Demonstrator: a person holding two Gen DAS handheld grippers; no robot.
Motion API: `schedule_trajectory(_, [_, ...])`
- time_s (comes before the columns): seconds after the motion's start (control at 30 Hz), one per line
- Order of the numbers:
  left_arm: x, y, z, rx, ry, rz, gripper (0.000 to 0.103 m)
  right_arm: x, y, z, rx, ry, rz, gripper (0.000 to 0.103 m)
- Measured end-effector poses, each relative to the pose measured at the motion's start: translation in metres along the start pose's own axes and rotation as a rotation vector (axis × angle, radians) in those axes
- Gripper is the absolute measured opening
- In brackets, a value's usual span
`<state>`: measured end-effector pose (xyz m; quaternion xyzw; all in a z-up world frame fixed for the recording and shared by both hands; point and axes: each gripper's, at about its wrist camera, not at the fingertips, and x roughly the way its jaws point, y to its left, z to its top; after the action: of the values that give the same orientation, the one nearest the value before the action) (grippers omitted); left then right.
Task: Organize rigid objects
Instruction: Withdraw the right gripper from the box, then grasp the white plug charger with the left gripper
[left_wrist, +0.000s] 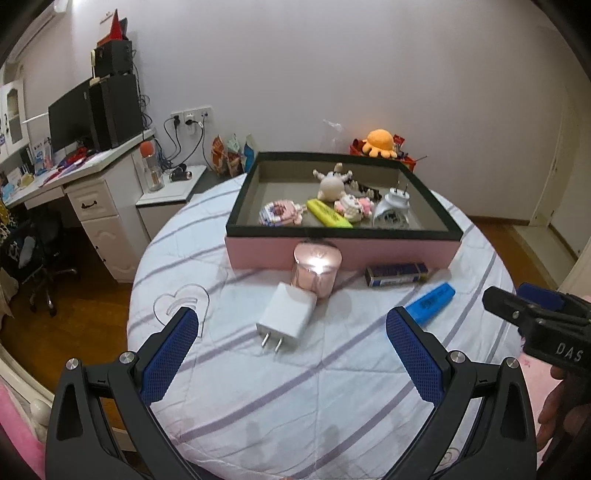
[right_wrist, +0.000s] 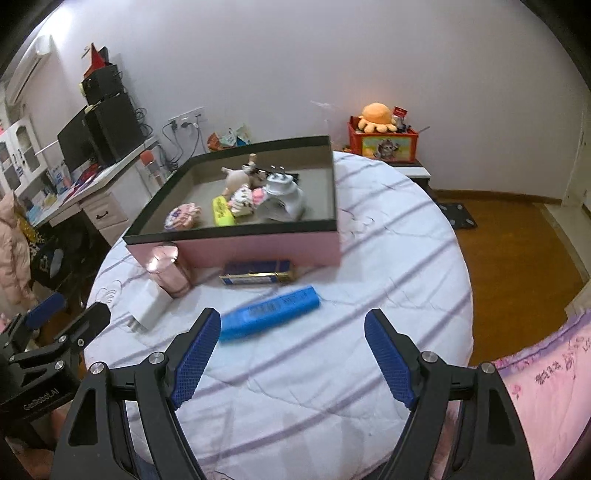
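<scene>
A pink box with a black rim (left_wrist: 340, 253) (right_wrist: 258, 249) stands on the round bed and holds several toys, a yellow highlighter (left_wrist: 328, 213) (right_wrist: 221, 211) and a white plug adapter (left_wrist: 391, 206) (right_wrist: 284, 195). In front of it lie a white charger (left_wrist: 290, 317) (right_wrist: 149, 304), a pink cylinder (left_wrist: 317, 271) (right_wrist: 168, 271), a dark blue box (left_wrist: 397, 275) (right_wrist: 258, 273) and a blue highlighter (left_wrist: 430, 302) (right_wrist: 269, 314). My left gripper (left_wrist: 291, 332) is open and empty just short of the charger. My right gripper (right_wrist: 291, 332) is open and empty just short of the blue highlighter.
The bed cover (left_wrist: 314, 387) is white with purple stripes. A desk with a monitor (left_wrist: 70, 125) stands at left. A red toy crate with an orange plush (right_wrist: 380, 142) stands behind the bed. Wooden floor (right_wrist: 517, 251) lies to the right.
</scene>
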<state>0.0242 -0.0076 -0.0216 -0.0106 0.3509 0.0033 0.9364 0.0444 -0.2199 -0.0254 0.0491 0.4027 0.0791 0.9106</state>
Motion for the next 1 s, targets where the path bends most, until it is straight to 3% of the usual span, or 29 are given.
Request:
schedule_trajectory(0.33, [0.026, 0.003, -0.009, 0.001, 0.058, -0.011, 0.103, 0.011, -0.002, -0.006, 0.002, 0.021, -0.001, 0.082])
schedule_trajectory(0.8, [0.103, 0.021, -0.010, 0.017, 0.190, -0.029, 0.102, 0.037, 0.003, -0.007, -0.005, 0.074, -0.023, 0.082])
schedule_trajectory(0.9, [0.106, 0.018, -0.010, 0.036, 0.197, -0.039, 0.098, 0.039, 0.005, -0.007, -0.010, 0.078, -0.027, 0.082])
schedule_trajectory(0.97, [0.106, 0.016, -0.010, 0.045, 0.201, -0.054, 0.084, 0.040, 0.005, -0.006, -0.011, 0.079, -0.028, 0.082])
schedule_trajectory(1.0, [0.106, 0.016, -0.010, 0.046, 0.201, -0.053, 0.081, 0.040, 0.006, -0.006, -0.011, 0.080, -0.028, 0.082])
